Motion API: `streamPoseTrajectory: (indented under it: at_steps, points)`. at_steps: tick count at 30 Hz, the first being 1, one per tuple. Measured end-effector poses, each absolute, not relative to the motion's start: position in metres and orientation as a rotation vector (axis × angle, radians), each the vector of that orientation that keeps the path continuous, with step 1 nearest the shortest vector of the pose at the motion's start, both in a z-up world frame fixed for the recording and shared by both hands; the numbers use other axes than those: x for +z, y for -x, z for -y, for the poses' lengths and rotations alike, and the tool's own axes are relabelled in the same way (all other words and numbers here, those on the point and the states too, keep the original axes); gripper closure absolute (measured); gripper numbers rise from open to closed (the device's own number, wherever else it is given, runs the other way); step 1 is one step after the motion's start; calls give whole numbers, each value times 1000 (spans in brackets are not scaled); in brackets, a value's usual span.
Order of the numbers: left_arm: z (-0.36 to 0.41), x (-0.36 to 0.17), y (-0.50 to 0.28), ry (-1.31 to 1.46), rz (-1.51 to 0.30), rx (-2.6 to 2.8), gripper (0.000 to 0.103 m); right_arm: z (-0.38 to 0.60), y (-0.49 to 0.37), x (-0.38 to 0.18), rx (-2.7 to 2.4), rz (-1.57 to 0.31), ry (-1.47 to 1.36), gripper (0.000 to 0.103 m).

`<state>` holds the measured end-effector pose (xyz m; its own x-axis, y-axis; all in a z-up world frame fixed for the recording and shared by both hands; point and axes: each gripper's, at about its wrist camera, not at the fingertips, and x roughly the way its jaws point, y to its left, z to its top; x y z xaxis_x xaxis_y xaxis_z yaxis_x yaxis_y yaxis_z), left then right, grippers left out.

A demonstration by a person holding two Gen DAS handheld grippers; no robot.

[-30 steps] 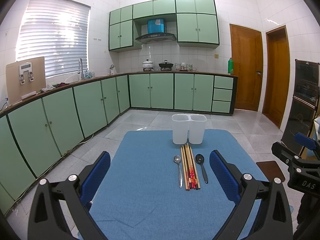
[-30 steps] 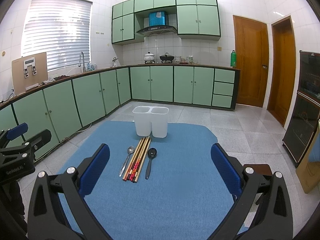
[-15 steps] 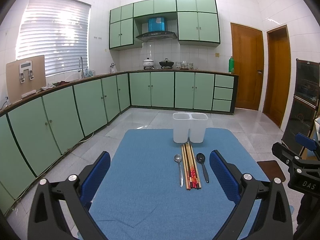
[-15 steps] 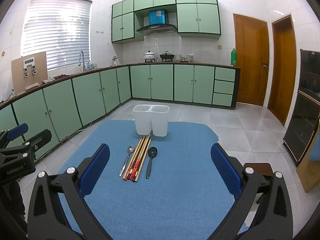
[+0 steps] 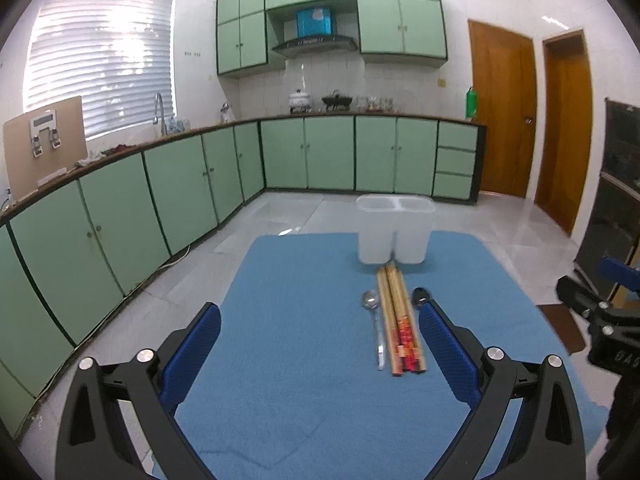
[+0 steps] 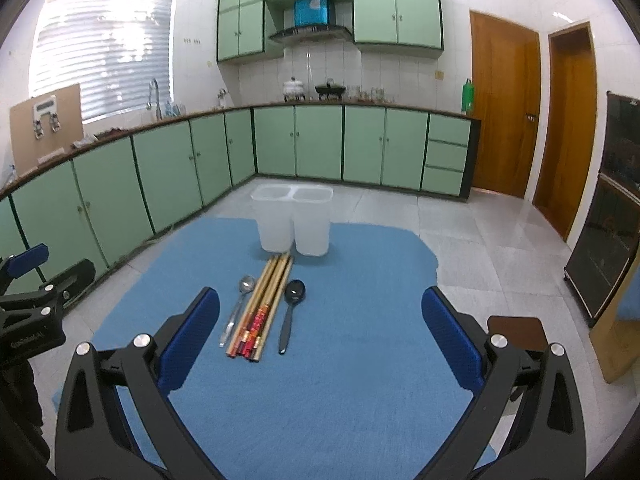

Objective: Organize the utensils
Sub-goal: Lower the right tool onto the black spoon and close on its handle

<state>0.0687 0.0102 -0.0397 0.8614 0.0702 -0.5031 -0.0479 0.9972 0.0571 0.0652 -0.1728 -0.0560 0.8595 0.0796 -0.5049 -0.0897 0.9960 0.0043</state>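
Plainly, nothing has been sorted yet: the chopsticks [image 6: 260, 306] lie in a tight bundle near the middle of the blue-covered counter [image 6: 360, 380], their far tips almost touching the white two-compartment holder [image 6: 292, 224] that stands toward the far edge. A silver spoon [image 6: 238, 308] lies just beside the bundle on its left and a black spoon [image 6: 290, 314] just beside it on its right.

Both compartments look empty, as far as the rims allow. The left gripper [image 5: 320, 354] and the right gripper [image 6: 320, 338] hover over the near part of the counter, fingers spread wide and holding nothing.

My worry is the crowding. The spoons lie so close to the chopsticks that fingers closing on one piece could nudge or drag its neighbour, and a grab at the whole bundle may let a stick slip and roll. The holder looks light (thin plastic, I would guess), so a utensil dropped in at a slant might tip it or push it toward the far edge.

From the left camera, the black spoon's handle is hidden behind the right finger [image 5: 448, 350], and that picture is somewhat blurred. The holder's inside bottom cannot be seen, and how many chopsticks there are is hard to count.
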Motion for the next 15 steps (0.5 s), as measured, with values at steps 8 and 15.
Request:
streamPoseTrajectory:
  at_steps: [8,15]
  points:
    - [-26,-102,-155,-80,-698,105,6,163,-159,-115,69,-698,12,5]
    - [-35,-143,-195,-88,-786,139,6,149,-221,-163,79,-827,-12,14]
